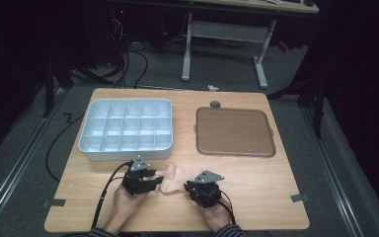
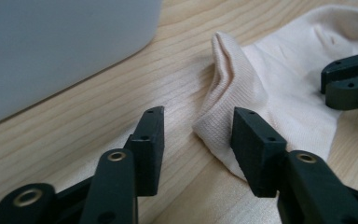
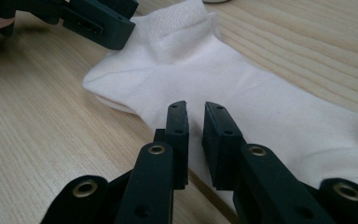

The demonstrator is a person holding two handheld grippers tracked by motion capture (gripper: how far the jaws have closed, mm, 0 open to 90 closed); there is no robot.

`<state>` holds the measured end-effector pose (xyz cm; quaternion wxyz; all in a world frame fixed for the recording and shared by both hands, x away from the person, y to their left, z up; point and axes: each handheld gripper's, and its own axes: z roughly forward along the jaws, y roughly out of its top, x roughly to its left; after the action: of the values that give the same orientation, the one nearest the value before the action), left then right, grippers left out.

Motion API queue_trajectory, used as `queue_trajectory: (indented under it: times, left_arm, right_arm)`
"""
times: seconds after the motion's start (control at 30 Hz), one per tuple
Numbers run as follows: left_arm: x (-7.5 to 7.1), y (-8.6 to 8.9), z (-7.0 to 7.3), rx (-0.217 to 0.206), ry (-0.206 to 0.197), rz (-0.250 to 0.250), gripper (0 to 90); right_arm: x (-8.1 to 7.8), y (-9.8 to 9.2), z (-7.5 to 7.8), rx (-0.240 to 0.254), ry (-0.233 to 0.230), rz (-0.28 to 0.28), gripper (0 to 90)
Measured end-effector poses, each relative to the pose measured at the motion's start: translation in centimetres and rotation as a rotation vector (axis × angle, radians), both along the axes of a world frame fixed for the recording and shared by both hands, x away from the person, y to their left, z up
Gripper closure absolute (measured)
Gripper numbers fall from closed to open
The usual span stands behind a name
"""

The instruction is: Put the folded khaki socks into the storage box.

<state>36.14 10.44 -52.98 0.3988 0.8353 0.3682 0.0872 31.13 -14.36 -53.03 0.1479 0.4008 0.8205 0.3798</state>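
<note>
A pale sock (image 1: 173, 177) lies flat on the wooden table near its front edge, between my two grippers. My left gripper (image 1: 153, 181) is open; in the left gripper view its jaws (image 2: 198, 126) stand wide apart on either side of the sock's (image 2: 279, 79) ribbed cuff corner without touching it. My right gripper (image 1: 190, 186) comes in from the other side. In the right gripper view its jaws (image 3: 196, 112) are low over the sock (image 3: 261, 107), with a narrow gap between the pads and no fabric pinched that I can see. The right gripper (image 2: 349, 84) rests on the sock's far side in the left gripper view.
A white compartment tray (image 1: 128, 101) stands behind the left hand; its wall (image 2: 51, 46) is close by in the left gripper view. A brown flat tray (image 1: 234, 131) sits at the back right, with a small grey disc (image 1: 215, 104) behind it.
</note>
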Motion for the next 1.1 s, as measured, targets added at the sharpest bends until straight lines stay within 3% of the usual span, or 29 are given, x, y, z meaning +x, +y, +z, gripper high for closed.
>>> queue_trajectory:
  times: [0.1, 0.33, 0.5, 0.6, 0.8, 0.97, 1.1]
  left_arm:
    - [0.1, -0.2, 0.2, 0.028, -0.002, -0.01, 59.2]
    - [-0.1, -0.6, 0.1, 0.011, 0.002, -0.022, 72.3]
    - [0.3, -0.5, 0.0, -0.019, 0.047, -0.031, 81.0]
    - [0.4, -0.5, 0.0, -0.021, 0.052, -0.038, 83.7]
    - [0.7, 0.0, 0.0, -0.071, 0.095, -0.049, 85.8]
    - [0.8, 0.6, 0.5, -0.125, 0.103, -0.055, 86.1]
    - [0.7, 0.9, 0.9, -0.143, 0.1, -0.064, 86.1]
  right_arm:
    - [0.1, 0.0, 0.0, -0.002, 0.001, -0.001, 80.8]
    - [0.0, 0.3, 0.0, -0.036, -0.013, 0.008, 80.7]
    - [0.0, 0.3, 0.0, -0.037, -0.013, 0.012, 80.7]
    - [0.0, 0.3, 0.0, -0.038, -0.014, 0.013, 80.7]
    - [0.1, 0.3, 0.0, -0.038, -0.011, 0.013, 80.7]
    - [0.2, 0.3, 0.2, -0.042, 0.003, 0.012, 81.0]
    - [0.2, 0.4, 0.2, -0.052, 0.002, 0.012, 82.0]
